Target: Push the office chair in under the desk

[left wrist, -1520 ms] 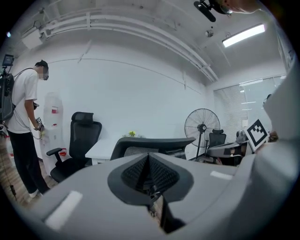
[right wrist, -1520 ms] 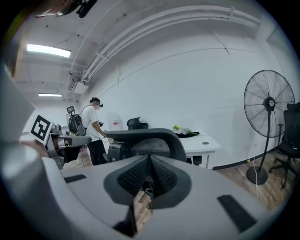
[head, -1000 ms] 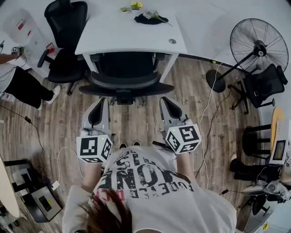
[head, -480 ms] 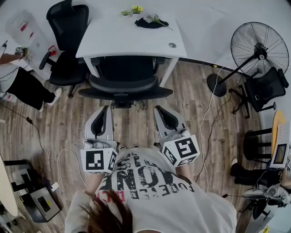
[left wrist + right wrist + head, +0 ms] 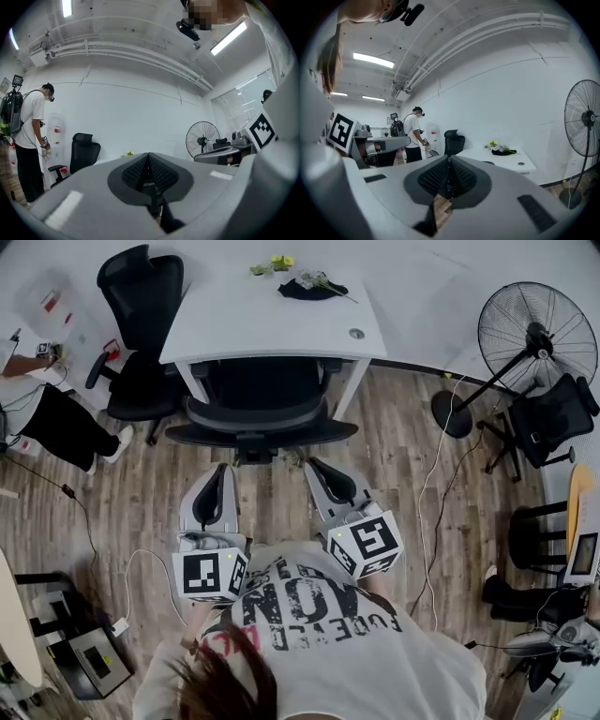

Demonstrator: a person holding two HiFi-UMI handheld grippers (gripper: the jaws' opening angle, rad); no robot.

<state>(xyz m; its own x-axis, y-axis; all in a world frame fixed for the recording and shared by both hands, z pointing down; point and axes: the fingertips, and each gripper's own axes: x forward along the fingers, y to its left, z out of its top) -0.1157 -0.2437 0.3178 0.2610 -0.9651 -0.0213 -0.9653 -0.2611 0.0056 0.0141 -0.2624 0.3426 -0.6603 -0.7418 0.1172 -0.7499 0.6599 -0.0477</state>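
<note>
A black office chair (image 5: 261,404) stands tucked under the white desk (image 5: 272,320), its backrest and headrest sticking out toward me. My left gripper (image 5: 221,470) is shut and empty, a short way back from the chair's back. Apart from the chair as well, my right gripper (image 5: 311,465) is shut with nothing in it. In the left gripper view the left gripper (image 5: 149,157) has its dark ribbed pads pressed together. The right gripper (image 5: 449,161) in the right gripper view looks the same, with the desk (image 5: 506,159) beyond it.
A second black chair (image 5: 141,329) stands left of the desk, next to a person (image 5: 47,413). A pedestal fan (image 5: 534,334) and another chair (image 5: 548,418) stand at the right. Cables (image 5: 431,484) trail over the wood floor. Flowers and a dark cloth (image 5: 305,279) lie on the desk.
Both grippers have drawn back from the chair toward my body. The chair stays in place under the desk.
</note>
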